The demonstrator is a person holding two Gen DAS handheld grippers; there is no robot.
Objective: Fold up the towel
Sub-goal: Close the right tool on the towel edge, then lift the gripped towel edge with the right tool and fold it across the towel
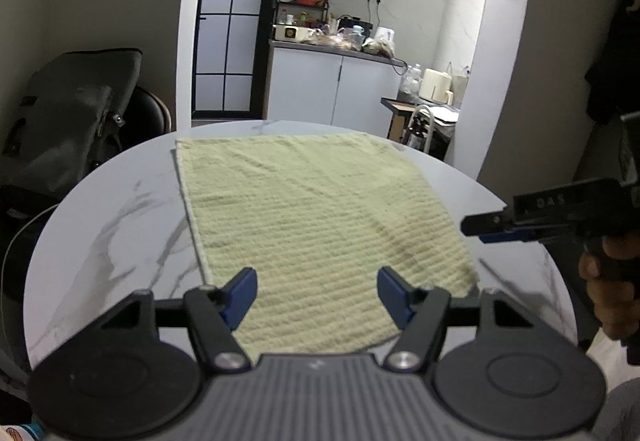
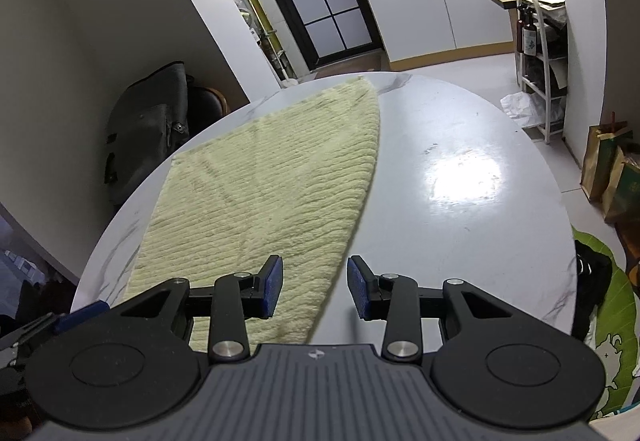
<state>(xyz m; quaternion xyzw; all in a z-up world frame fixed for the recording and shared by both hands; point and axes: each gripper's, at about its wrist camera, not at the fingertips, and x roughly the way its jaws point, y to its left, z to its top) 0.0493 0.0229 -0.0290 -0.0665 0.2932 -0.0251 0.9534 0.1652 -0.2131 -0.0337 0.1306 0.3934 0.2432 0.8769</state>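
Note:
A pale yellow-green ribbed towel [image 1: 312, 217] lies spread flat on the round white marble table [image 1: 120, 209]. It also shows in the right wrist view [image 2: 264, 193], on the table's left half [image 2: 460, 169]. My left gripper [image 1: 318, 293] is open and empty, hovering over the towel's near edge. My right gripper [image 2: 314, 287] is open and empty, over the towel's near right edge. The right gripper also shows from the side in the left wrist view [image 1: 480, 227], just off the towel's right edge; its jaws look close together there.
A dark bag on a chair [image 1: 68, 129] stands left of the table. A kitchen counter with clutter [image 1: 332, 41] is behind. A shelf cart [image 2: 544, 53] and paper bags [image 2: 612, 177] stand on the floor to the right.

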